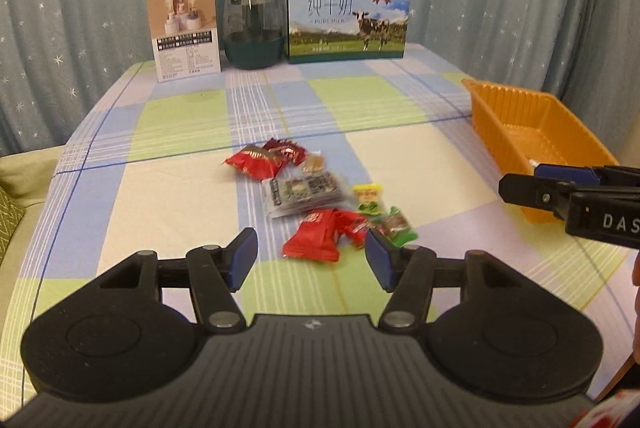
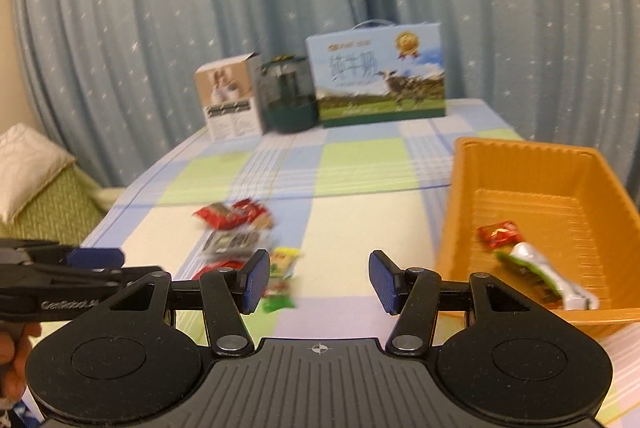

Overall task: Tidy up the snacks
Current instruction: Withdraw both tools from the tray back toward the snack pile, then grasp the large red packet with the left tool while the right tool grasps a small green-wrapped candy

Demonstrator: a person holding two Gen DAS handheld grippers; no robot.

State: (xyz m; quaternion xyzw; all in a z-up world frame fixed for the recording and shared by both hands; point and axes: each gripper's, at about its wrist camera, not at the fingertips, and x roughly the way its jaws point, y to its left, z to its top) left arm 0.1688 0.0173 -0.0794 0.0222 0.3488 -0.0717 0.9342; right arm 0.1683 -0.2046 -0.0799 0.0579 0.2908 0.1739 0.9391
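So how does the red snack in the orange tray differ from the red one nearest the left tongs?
The red packet in the tray lies inside the orange tray beside a silver-green packet; the red packet on the cloth lies on the checked tablecloth among loose snacks. The tray one looks smaller and crinkled; the cloth one looks larger. Both are red and ungripped.

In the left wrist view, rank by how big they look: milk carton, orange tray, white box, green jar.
1. milk carton
2. orange tray, though nearer the camera and partly cut off
3. white box and green jar look alike
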